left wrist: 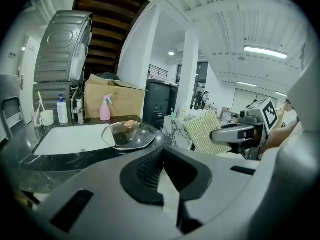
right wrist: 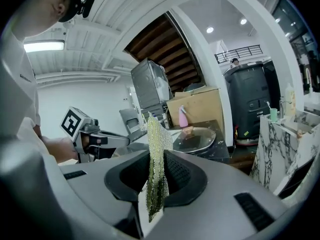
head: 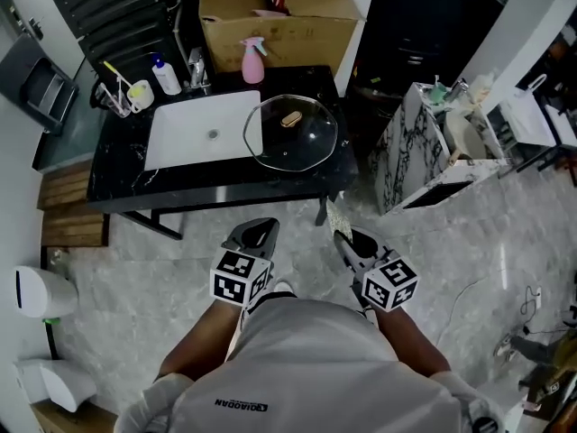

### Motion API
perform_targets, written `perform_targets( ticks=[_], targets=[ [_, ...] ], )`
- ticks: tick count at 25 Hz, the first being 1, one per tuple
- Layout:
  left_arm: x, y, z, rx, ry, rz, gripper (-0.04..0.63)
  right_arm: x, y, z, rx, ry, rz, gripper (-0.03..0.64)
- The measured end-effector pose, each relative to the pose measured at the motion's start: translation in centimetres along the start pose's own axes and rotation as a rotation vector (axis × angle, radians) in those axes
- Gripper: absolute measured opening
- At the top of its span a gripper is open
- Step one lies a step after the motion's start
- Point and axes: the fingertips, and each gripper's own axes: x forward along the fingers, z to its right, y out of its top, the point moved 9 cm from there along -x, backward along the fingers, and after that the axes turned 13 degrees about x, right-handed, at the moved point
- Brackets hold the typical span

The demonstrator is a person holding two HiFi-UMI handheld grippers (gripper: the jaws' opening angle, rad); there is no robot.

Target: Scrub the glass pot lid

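Your right tongs (right wrist: pixel 156 181) are clamped on a glittery mesh scouring pad (right wrist: pixel 157 144), which stands soft and floppy between them. Your left tongs (left wrist: pixel 172 181) are closed on nothing. Both sit low in the head view, well apart from the glass pot lid (head: pixel 291 133). That lid lies dome-up in the upper middle of the frame on the black worktop (head: pixel 117 186), its left edge over the white sink (head: pixel 198 129). Expect it to be rigid, fairly heavy, slick and breakable. The tan knob (head: pixel 290 119) at its centre looks the safest hold; the rim would likely slip.
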Motion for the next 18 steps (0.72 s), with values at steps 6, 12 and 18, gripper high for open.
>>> perform_targets(
  ticks=[6, 12, 18],
  targets=[
    [3.2, 0.2, -5.0, 0.008, -0.051, -0.002, 0.015, 4.6, 2.0, 0.9, 0.000, -0.037, 0.011, 0.081],
    [5.5, -0.3, -8.0, -0.022, -0.067, -0.013, 0.014, 7.7, 3.0, 2.2, 0.007, -0.056, -0.024, 0.081],
    [8.3, 0.1, -10.2, -0.045, -0.033, -0.025, 0.015, 10.7, 4.8, 4.7, -0.013, -0.046, -0.053, 0.081]
  ],
)
